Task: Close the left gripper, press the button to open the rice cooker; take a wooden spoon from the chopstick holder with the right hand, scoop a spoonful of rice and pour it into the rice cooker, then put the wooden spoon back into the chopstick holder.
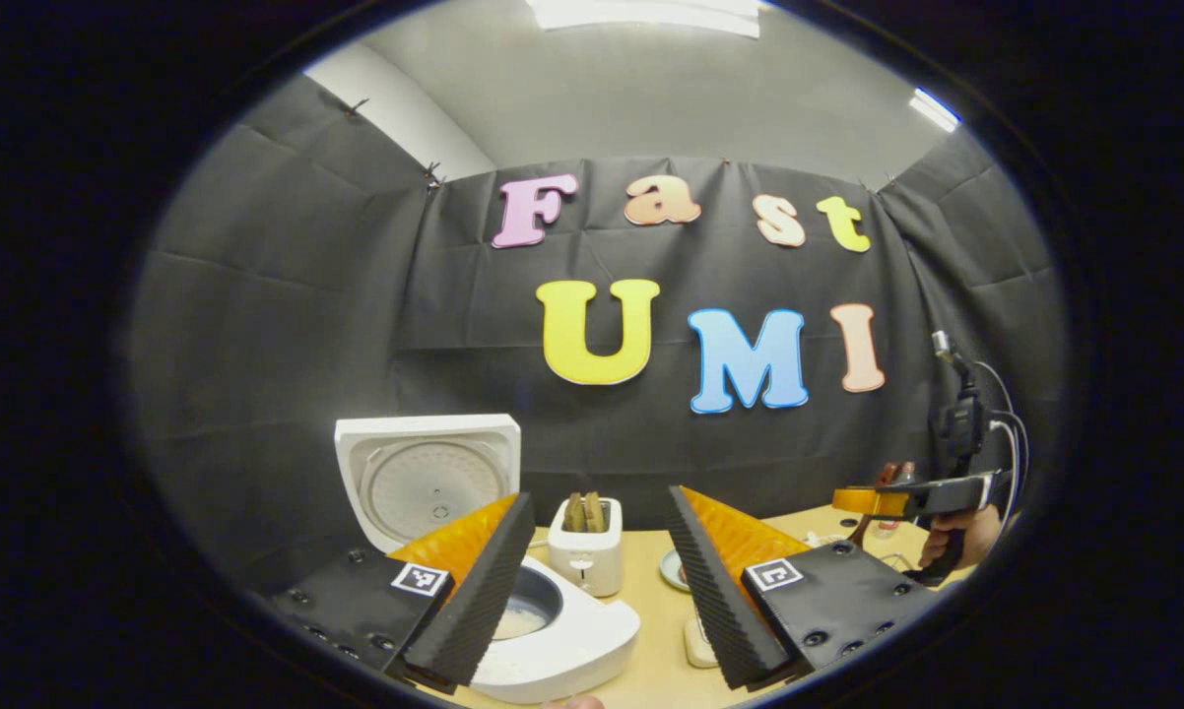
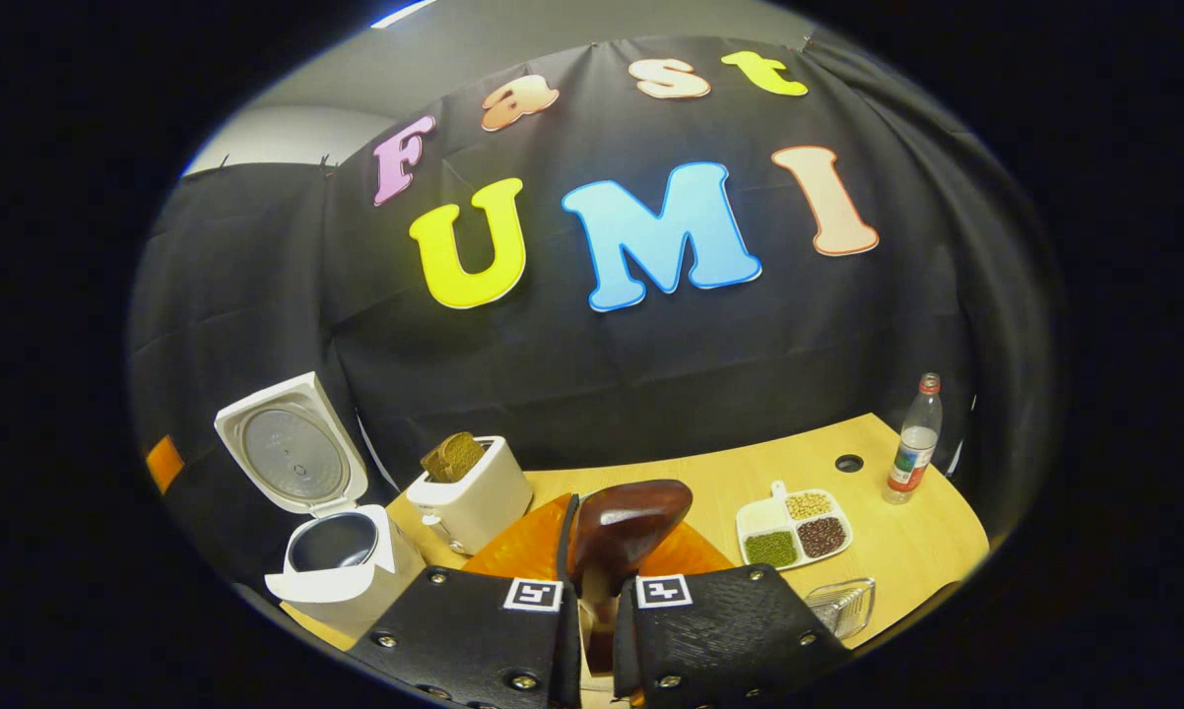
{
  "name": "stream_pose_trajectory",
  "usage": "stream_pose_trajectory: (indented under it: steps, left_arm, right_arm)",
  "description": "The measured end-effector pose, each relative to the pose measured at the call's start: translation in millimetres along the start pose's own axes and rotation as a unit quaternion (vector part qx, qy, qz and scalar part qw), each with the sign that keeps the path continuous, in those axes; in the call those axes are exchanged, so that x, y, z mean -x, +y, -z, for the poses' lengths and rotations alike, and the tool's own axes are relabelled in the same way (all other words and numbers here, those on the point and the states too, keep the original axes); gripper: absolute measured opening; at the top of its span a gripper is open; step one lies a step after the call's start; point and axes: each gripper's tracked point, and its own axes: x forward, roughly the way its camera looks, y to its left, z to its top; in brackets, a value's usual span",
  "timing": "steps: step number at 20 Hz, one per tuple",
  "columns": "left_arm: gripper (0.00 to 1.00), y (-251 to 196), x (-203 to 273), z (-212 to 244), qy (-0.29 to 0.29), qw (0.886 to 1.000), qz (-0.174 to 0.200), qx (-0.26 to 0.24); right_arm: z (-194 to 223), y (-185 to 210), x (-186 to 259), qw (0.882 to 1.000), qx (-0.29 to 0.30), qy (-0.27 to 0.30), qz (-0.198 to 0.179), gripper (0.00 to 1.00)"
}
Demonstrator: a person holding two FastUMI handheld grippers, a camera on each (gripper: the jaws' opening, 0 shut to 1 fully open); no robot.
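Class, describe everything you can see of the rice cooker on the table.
The rice cooker is white, seemingly plastic, and stands on the wooden table beside a white toaster. Its hinged lid is raised upright, showing a round metallic inner plate. The dark inner pot is open, with a little pale rice at the bottom. The open left gripper hovers over it, not touching.

One rice cooker (image 2: 341,551), one toaster (image 2: 474,497), one divided dish (image 2: 794,527), one bottle (image 2: 915,441), one wooden spoon (image 2: 626,527), two hand-held grippers.
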Motion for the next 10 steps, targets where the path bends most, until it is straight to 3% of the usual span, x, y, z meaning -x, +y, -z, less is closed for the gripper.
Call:
stream_pose_trajectory:
  steps: [4, 5, 8, 10]
  left_arm:
    - [0.92, 26, 4, 7, 0.009, 1.000, -0.024, -0.004]
    - [0.97, 29, 5, 5, 0.007, 1.000, -0.026, -0.004]
    - [0.91, 42, 4, 5, 0.008, 0.999, -0.036, -0.010]
    - [0.92, 47, 3, 8, 0.012, 0.999, -0.042, -0.008]
  right_arm:
    - [43, 18, -33, 0.999, 0.001, 0.038, -0.004, 0.13]
    - [51, 20, -41, 0.999, 0.003, 0.043, -0.003, 0.13]
    - [72, 25, -58, 0.998, 0.014, 0.059, 0.003, 0.13]
    - [89, 26, -67, 0.997, 0.016, 0.074, 0.008, 0.13]
